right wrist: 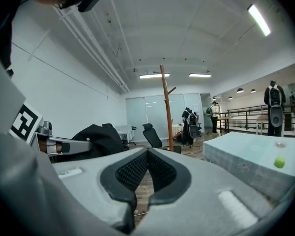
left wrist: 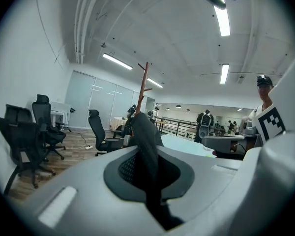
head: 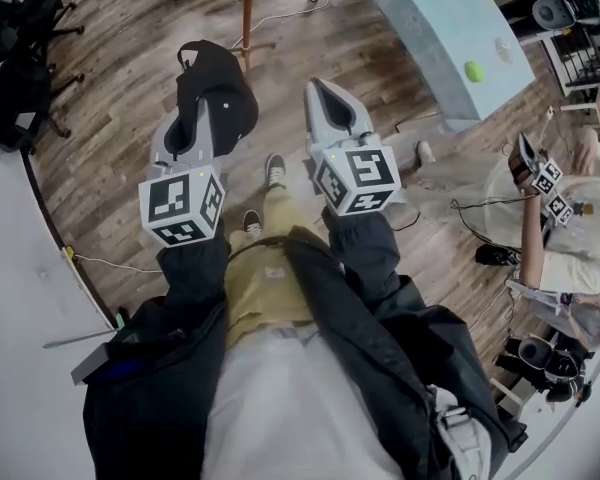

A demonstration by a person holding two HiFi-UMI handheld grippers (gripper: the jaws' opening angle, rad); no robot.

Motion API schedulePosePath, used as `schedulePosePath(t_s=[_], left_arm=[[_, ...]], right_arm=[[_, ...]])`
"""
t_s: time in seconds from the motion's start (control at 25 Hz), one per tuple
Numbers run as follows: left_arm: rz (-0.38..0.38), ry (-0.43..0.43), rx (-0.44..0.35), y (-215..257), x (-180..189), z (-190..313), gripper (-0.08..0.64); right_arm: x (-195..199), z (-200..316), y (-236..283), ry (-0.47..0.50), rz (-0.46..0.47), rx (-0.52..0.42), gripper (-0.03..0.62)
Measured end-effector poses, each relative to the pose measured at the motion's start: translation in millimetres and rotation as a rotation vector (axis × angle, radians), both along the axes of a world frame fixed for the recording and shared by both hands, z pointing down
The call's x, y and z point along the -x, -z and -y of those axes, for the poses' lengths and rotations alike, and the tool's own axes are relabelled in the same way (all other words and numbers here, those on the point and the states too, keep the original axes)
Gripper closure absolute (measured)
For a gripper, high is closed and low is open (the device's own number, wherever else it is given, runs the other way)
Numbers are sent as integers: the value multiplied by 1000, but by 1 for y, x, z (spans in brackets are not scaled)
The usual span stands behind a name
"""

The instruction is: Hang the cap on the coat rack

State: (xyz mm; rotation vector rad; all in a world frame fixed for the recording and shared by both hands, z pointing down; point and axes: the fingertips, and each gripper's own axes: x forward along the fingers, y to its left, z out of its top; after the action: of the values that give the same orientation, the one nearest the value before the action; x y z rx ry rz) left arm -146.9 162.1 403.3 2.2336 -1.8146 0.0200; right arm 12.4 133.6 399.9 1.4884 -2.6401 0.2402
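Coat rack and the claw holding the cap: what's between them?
Only bare floor, per the head view, between the coat rack and the left claw gripping the cap.

Grippers side by side, apart: left gripper [head: 201,110] left of right gripper [head: 324,88]. Cap [head: 223,86] between left gripper's jaws, hanging ahead of it. Rack [head: 247,8] ahead, pole beyond cap, roughly between both grippers. Table [head: 425,23] right of rack, ahead-right of right gripper. Ball [head: 473,70] on table, near its edge. Chairs [head: 20,63] far left, well apart from rack. Second person [head: 565,228] far right, beyond table's near end.
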Motion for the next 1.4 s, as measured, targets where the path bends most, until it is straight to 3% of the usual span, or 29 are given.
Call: schedulePosePath(t_s=[0.28, 0.88, 1.4], left_arm=[[31, 44, -18, 6, 0, 64, 557], [72, 69, -17, 18, -33, 183, 557], [109, 53, -33, 22, -51, 230, 557]], right_arm=[[17, 67, 6, 74, 15, -32, 595], [4, 189, 13, 154, 44, -29, 595], [-20, 233, -4, 143, 54, 6, 595]])
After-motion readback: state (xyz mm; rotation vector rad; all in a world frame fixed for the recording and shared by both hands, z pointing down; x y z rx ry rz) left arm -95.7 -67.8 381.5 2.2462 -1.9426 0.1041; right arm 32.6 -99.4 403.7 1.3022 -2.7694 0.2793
